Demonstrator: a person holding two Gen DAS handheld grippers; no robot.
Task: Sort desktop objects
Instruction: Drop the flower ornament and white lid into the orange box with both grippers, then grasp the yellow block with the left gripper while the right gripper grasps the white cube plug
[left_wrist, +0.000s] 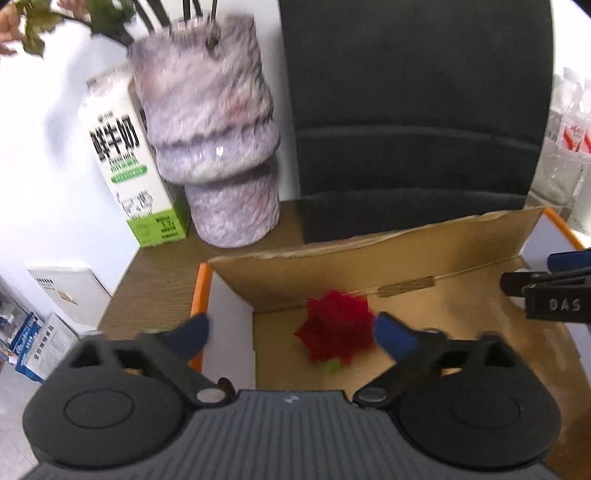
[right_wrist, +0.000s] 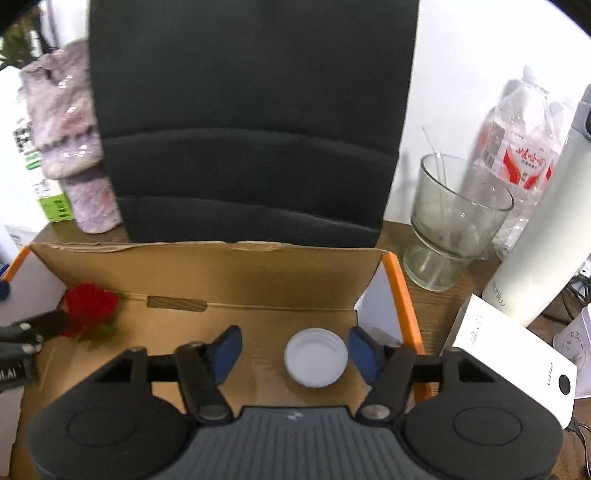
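Observation:
An open cardboard box (left_wrist: 369, 266) with orange edges sits on the wooden desk. My left gripper (left_wrist: 293, 332) hangs over its left end, open wide. A red artificial rose (left_wrist: 336, 328) lies blurred in the box between the blue pads, close by the right pad. In the right wrist view the rose (right_wrist: 90, 306) is at the box's (right_wrist: 221, 269) left end. My right gripper (right_wrist: 295, 349) is open over the right end. A white bottle cap (right_wrist: 316, 358) lies on the box floor between its pads, touched by neither.
A milk carton (left_wrist: 129, 166) and a purple marbled vase (left_wrist: 214, 140) stand behind the box on the left. A black chair back (right_wrist: 251, 122) rises behind it. To the right are a glass cup (right_wrist: 454, 221), a water bottle (right_wrist: 517, 147), a white flask (right_wrist: 546, 229) and a white carton (right_wrist: 517, 358).

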